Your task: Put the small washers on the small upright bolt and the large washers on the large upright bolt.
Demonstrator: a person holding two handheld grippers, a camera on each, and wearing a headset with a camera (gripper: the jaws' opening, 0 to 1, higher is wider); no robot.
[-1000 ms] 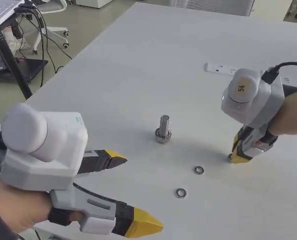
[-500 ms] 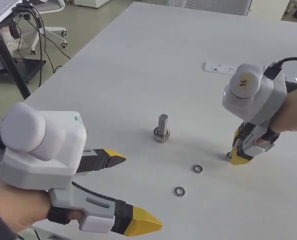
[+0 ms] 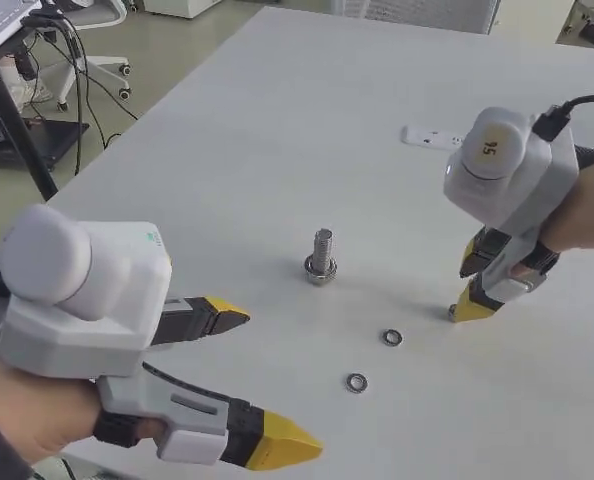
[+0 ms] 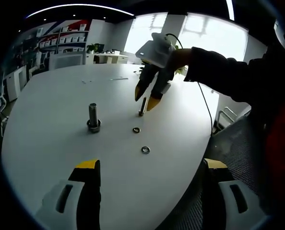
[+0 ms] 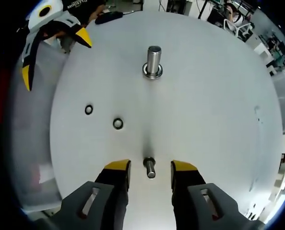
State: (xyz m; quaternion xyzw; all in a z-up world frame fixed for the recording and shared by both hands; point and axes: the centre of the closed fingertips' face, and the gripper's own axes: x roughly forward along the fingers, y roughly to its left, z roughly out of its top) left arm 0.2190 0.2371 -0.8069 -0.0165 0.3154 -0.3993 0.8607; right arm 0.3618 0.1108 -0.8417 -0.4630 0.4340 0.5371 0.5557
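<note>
The large bolt stands upright mid-table with a washer stack at its base; it shows too as the large bolt and the large bolt. Two small washers lie flat in front of it. The small bolt stands upright between the jaws of my open right gripper, untouched. In the head view the right gripper points down at the small bolt. My left gripper hovers open and holds nothing at the near left.
A white strip lies on the table behind the right gripper. The table's left edge drops to a floor with a desk leg and cables. The far half of the white tabletop is bare.
The right gripper's jaws have spread apart and lifted a little off the table, leaving the small bolt standing. The left gripper has barely moved.
</note>
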